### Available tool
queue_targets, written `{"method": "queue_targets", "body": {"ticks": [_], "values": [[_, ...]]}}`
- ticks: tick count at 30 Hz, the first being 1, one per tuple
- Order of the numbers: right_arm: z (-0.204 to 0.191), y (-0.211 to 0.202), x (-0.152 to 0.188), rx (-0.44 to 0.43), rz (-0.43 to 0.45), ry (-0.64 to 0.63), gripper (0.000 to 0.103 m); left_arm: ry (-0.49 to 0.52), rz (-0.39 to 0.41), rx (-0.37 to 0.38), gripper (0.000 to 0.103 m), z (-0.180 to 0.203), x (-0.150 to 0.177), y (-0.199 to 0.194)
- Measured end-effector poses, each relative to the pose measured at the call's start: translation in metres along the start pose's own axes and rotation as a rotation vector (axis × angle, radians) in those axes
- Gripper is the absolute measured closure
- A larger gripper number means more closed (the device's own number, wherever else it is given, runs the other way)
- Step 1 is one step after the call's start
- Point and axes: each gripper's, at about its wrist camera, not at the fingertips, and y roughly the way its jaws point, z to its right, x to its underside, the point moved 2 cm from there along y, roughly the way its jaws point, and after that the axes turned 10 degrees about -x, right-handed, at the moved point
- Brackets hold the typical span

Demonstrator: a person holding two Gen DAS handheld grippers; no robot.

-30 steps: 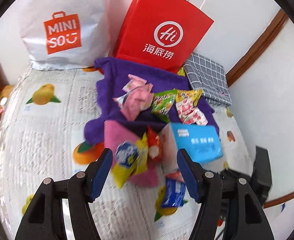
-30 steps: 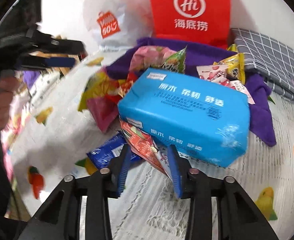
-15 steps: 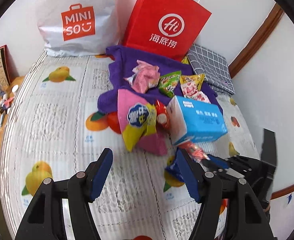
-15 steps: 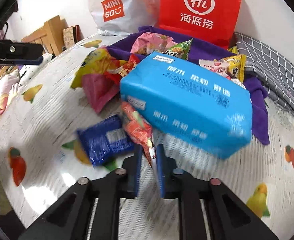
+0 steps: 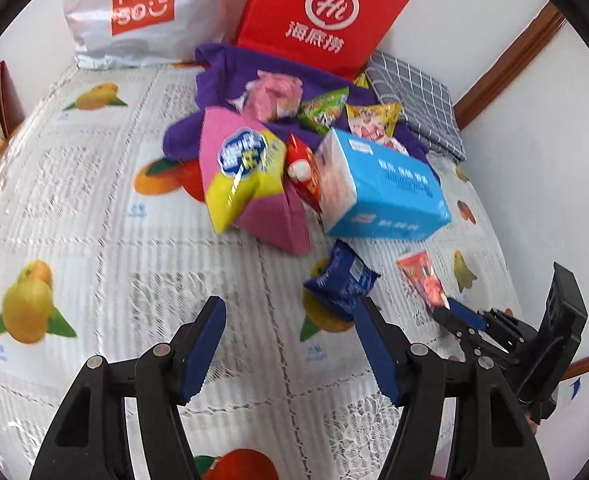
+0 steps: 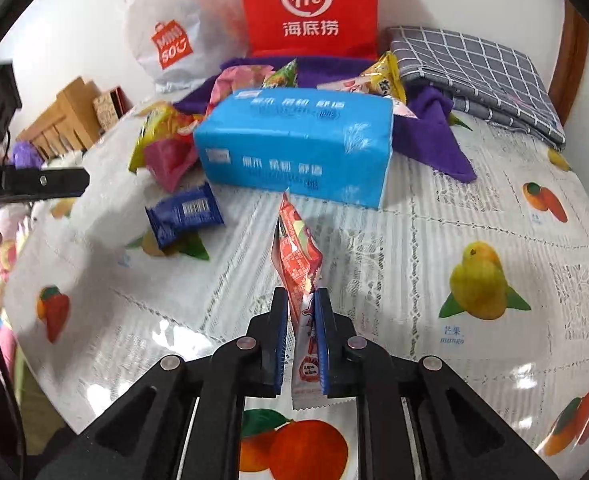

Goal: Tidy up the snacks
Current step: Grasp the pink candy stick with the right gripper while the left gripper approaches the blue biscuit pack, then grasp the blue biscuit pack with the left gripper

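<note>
My right gripper [image 6: 299,300] is shut on a red snack packet [image 6: 297,252] and holds it clear of the table; the packet [image 5: 421,278] and that gripper [image 5: 446,312] also show in the left wrist view. My left gripper [image 5: 290,320] is open and empty above the tablecloth, short of a blue snack packet [image 5: 340,280], also in the right wrist view [image 6: 184,214]. A pile of snacks lies beyond: a yellow-pink bag [image 5: 246,168], a blue tissue pack [image 5: 382,188] [image 6: 294,148], and small packets [image 5: 326,110] on a purple cloth [image 5: 222,68].
A red paper bag [image 5: 322,20] and a white MINISO bag [image 5: 134,12] stand at the back against the wall. A folded grey checked cloth [image 5: 418,96] lies at the back right. Wooden furniture [image 6: 62,120] stands off the table's left side.
My right gripper closed on the red packet and pulled it back from under the tissue pack. My left gripper drew back from the pile, so the blue packet now lies in the open.
</note>
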Motion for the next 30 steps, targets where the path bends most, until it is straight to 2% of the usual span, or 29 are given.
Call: {"method": "queue_targets", "body": {"ticks": [5, 8, 10, 13, 19, 23, 26, 30], "values": [[0.0, 0.01, -0.005, -0.016, 0.045, 0.016, 0.068, 0.027, -0.003, -0.023, 0.038, 0.008, 0.005, 0.0], [0.002, 0.027, -0.009, 0.0, 0.016, 0.01, 0.068, 0.036, -0.005, -0.026, 0.038, 0.013, 0.006, 0.003], [0.001, 0.028, -0.01, 0.028, 0.045, -0.006, 0.08, 0.044, -0.008, -0.027, 0.038, 0.016, 0.007, 0.006], [0.002, 0.022, -0.01, 0.023, 0.059, -0.029, 0.08, 0.063, -0.005, -0.023, 0.038, 0.025, 0.007, 0.015], [0.026, -0.001, -0.005, 0.178, 0.125, -0.06, 0.08, 0.142, -0.001, -0.05, 0.038, 0.05, 0.007, 0.038], [0.04, -0.007, -0.001, 0.212, 0.136, -0.064, 0.079, 0.254, 0.002, -0.058, 0.038, 0.07, 0.007, 0.055], [0.044, -0.008, -0.002, 0.188, 0.14, -0.049, 0.079, 0.332, 0.064, -0.144, 0.036, 0.083, 0.006, 0.063], [0.041, 0.002, -0.004, 0.214, 0.095, -0.065, 0.079, 0.372, 0.095, -0.189, 0.033, 0.091, 0.001, 0.07]]}}
